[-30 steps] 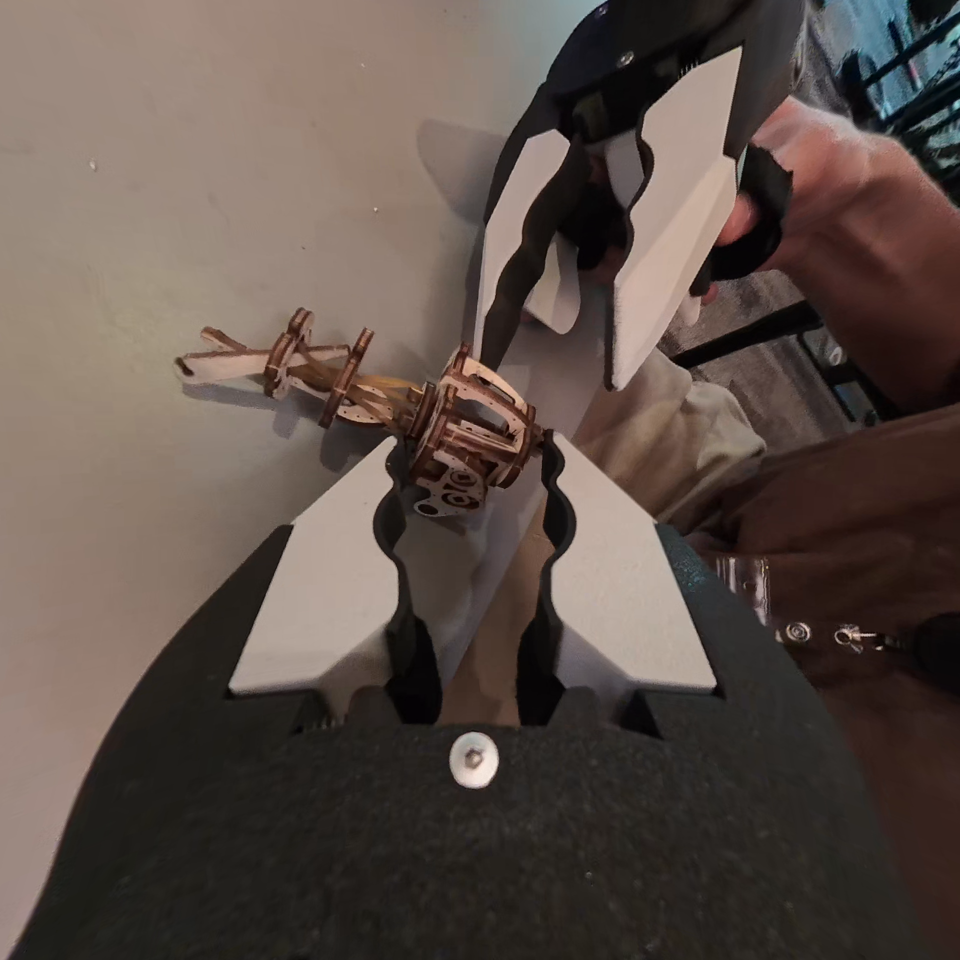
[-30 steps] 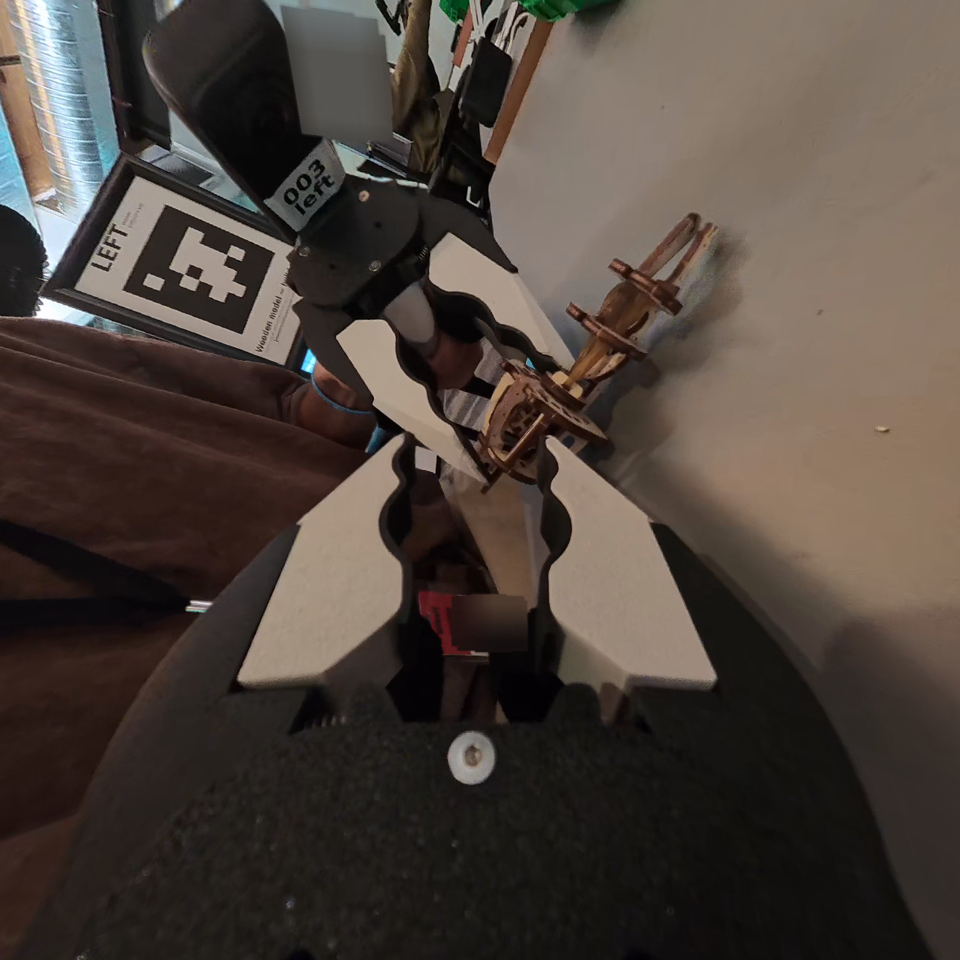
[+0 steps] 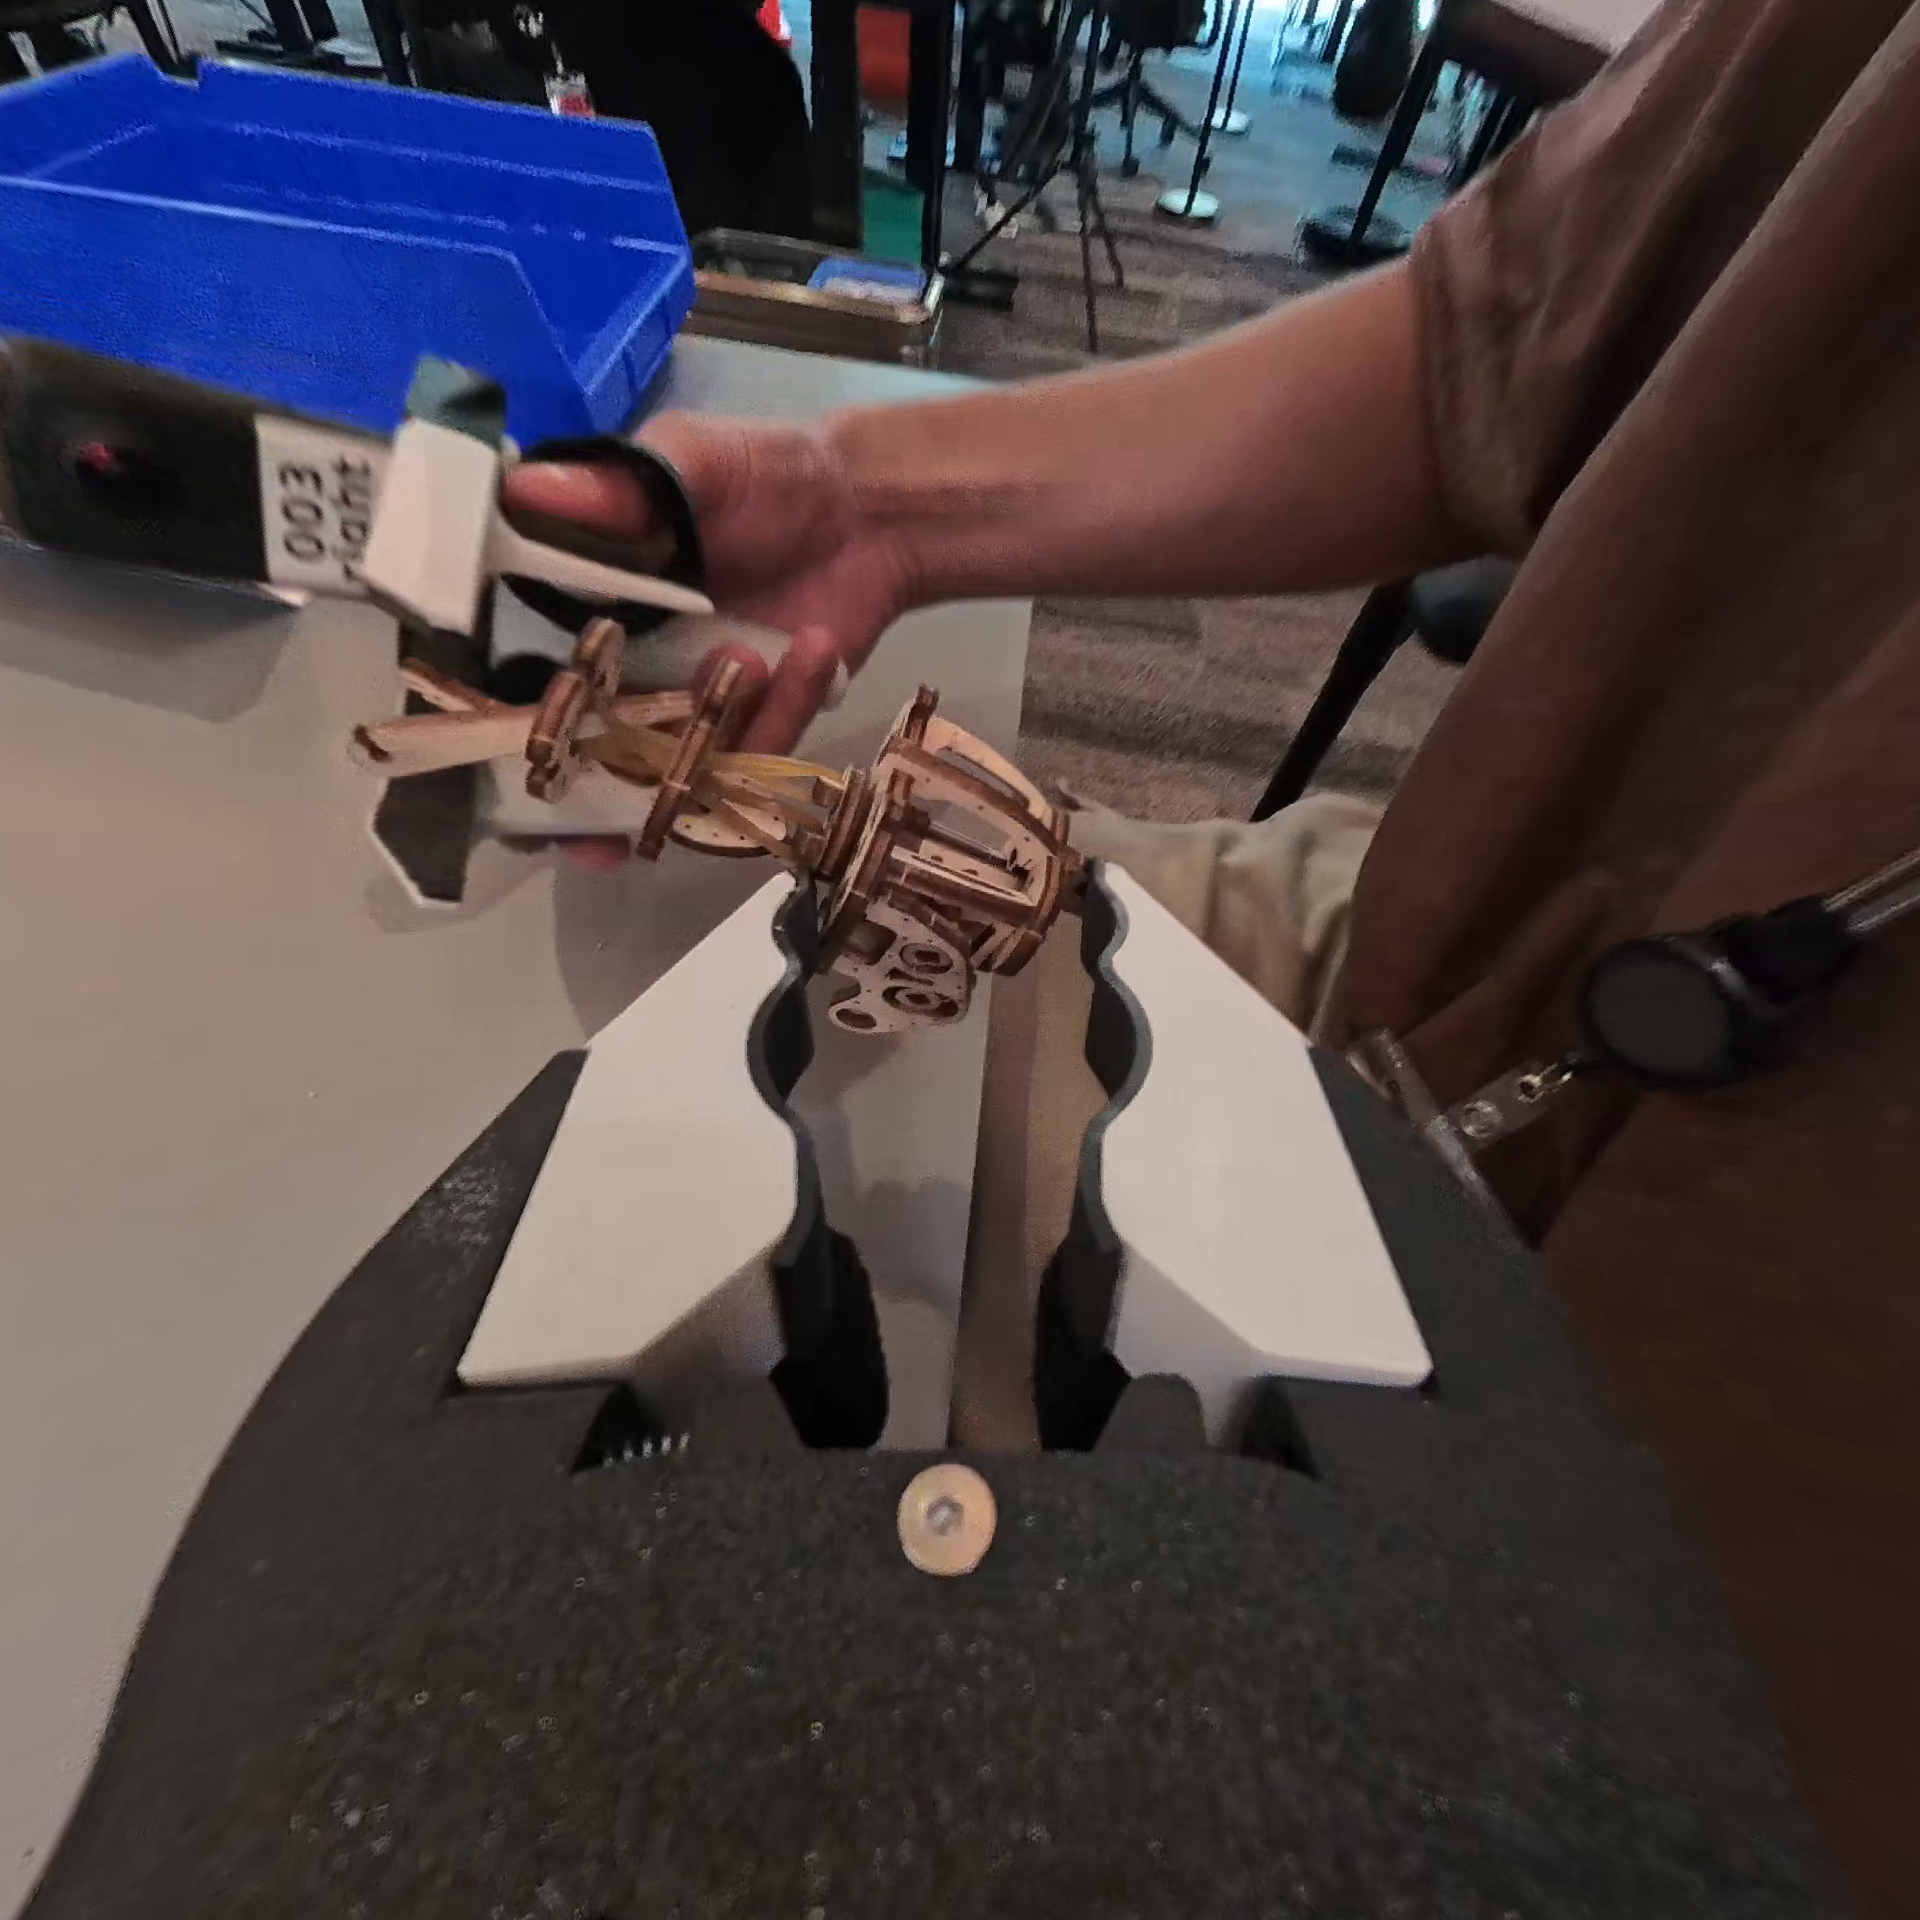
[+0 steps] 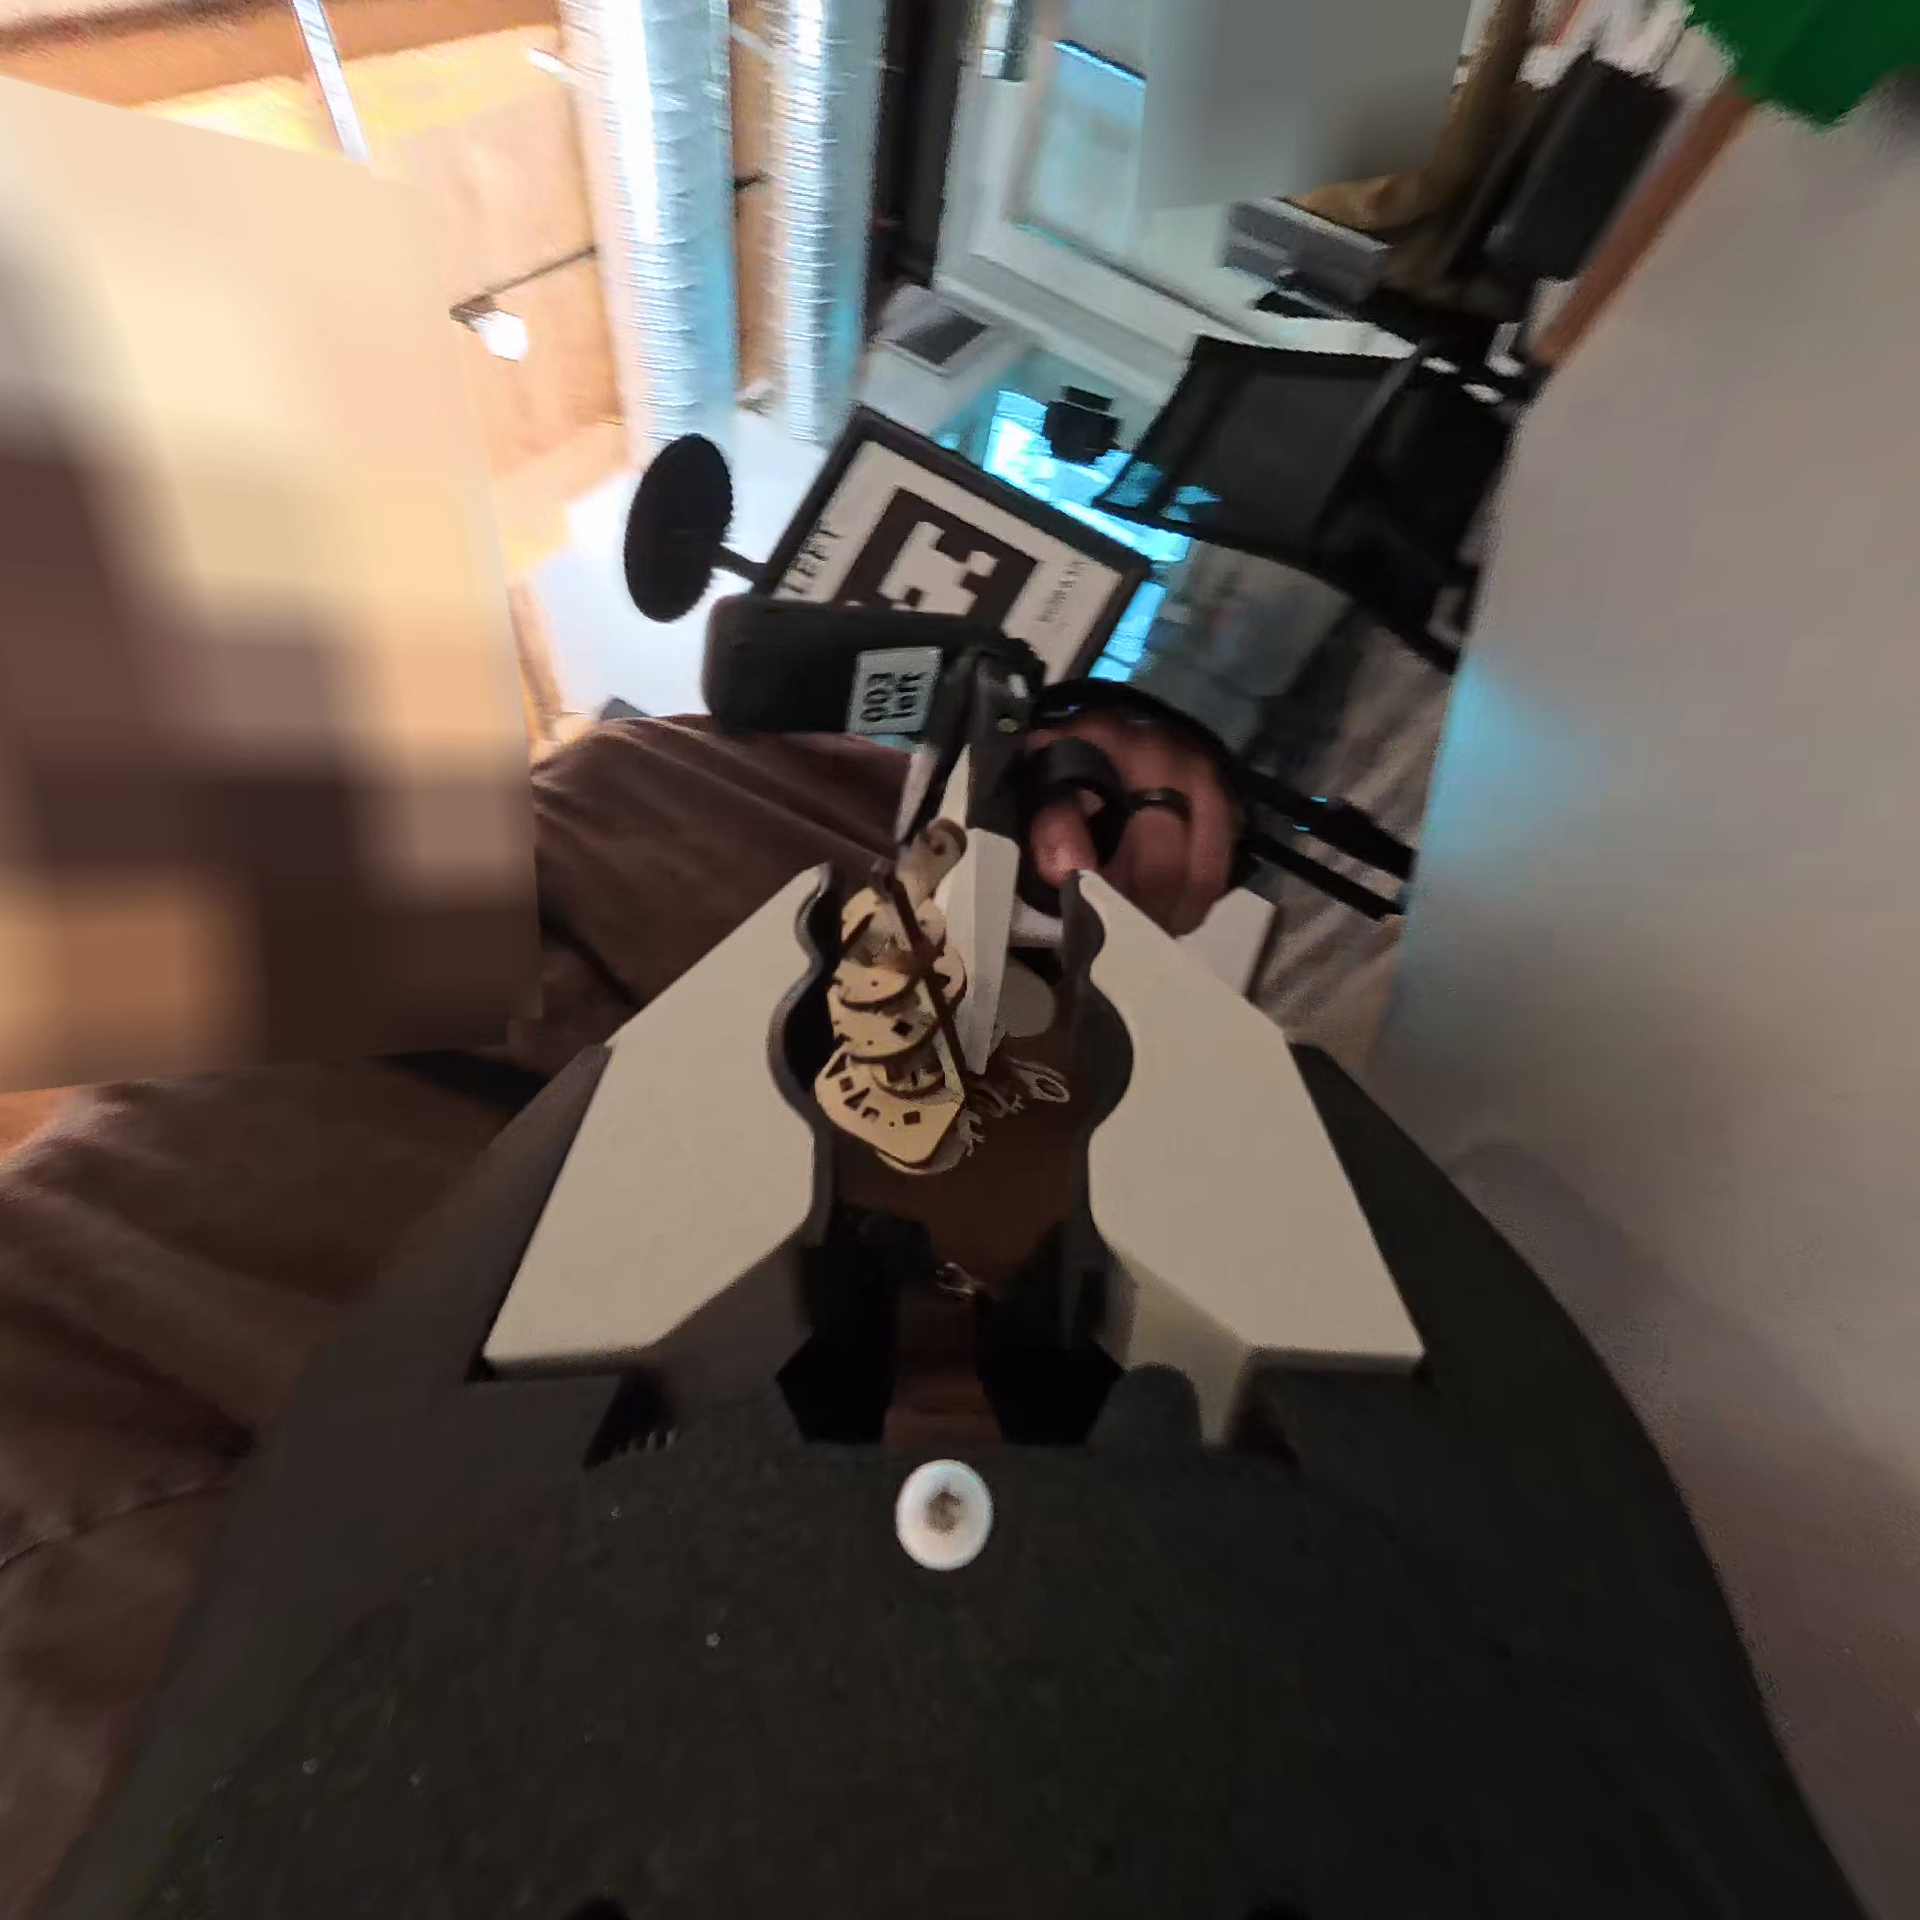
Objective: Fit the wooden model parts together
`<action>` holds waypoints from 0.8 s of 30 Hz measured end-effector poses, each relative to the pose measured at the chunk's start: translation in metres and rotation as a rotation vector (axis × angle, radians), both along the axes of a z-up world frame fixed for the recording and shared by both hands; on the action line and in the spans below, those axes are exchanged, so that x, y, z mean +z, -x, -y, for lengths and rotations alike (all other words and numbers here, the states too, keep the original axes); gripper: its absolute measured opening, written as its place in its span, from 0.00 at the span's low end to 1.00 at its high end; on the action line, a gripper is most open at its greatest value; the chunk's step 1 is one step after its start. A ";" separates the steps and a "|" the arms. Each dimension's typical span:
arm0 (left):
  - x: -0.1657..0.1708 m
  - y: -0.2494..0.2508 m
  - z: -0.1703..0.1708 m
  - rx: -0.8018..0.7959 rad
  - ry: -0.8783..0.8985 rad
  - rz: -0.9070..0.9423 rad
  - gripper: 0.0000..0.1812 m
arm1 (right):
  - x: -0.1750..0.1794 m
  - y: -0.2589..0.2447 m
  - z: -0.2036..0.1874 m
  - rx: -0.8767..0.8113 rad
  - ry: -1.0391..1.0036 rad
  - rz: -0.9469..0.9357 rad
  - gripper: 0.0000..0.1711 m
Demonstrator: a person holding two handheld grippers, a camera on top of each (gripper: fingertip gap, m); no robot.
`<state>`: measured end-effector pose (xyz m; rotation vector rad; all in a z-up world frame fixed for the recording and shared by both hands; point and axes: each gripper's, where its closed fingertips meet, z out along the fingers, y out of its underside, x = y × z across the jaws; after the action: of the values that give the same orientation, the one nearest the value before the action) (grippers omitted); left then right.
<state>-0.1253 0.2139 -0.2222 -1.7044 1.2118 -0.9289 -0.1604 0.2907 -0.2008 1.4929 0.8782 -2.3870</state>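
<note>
In the left wrist view, the left gripper (image 3: 940, 883), with pale grey fingers on a black foam-textured body, has its fingertips closed partway around the cage-like drum end of a light brown laser-cut wooden model (image 3: 821, 821); each tip touches a side of the drum, and a wide gap stays between the fingers behind it. The model's thin shaft, ringed with small wooden discs, slants up and left over the pale grey table (image 3: 208, 987), clear of the surface. Beyond it the right gripper (image 3: 436, 717), held in a person's hand (image 3: 769, 540), lies sideways with its fingers spread, one above and one below the shaft's far end; whether they touch the wood cannot be told. A blue plastic bin (image 3: 343, 249) stands at the table's far side, and a brown sleeve (image 3: 1662, 468) fills the right. In the right wrist view, which is blurred, the right gripper (image 4: 945, 904) shows its fingers well apart with the wooden model (image 4: 899, 1049) lying end-on in the gap between them, touching neither side visibly. The left gripper (image 4: 961, 894) comes in from beyond, its pale fingers clasping the model's far end, with a hand (image 4: 1153, 821) behind it.
</note>
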 end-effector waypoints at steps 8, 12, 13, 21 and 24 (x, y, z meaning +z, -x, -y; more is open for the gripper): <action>0.020 0.001 0.013 -0.071 0.112 0.158 0.27 | 0.020 0.000 0.004 0.013 0.241 -0.210 0.18; 0.031 0.001 0.019 -0.109 0.160 0.234 0.27 | 0.022 -0.003 0.003 0.009 0.250 -0.242 0.13; 0.034 0.001 0.021 -0.122 0.174 0.253 0.26 | 0.022 -0.004 0.003 0.007 0.247 -0.245 0.13; 0.049 0.006 0.031 -0.207 0.277 0.364 0.26 | 0.021 -0.009 0.032 0.026 0.118 -0.220 0.26; 0.058 0.008 0.036 -0.260 0.331 0.427 0.27 | 0.026 -0.011 0.041 0.044 0.128 -0.254 0.26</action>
<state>-0.1330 0.1779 -0.1641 -1.4999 1.0420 -1.6339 -0.1493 0.2494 -0.1746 1.1300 0.7799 -2.5846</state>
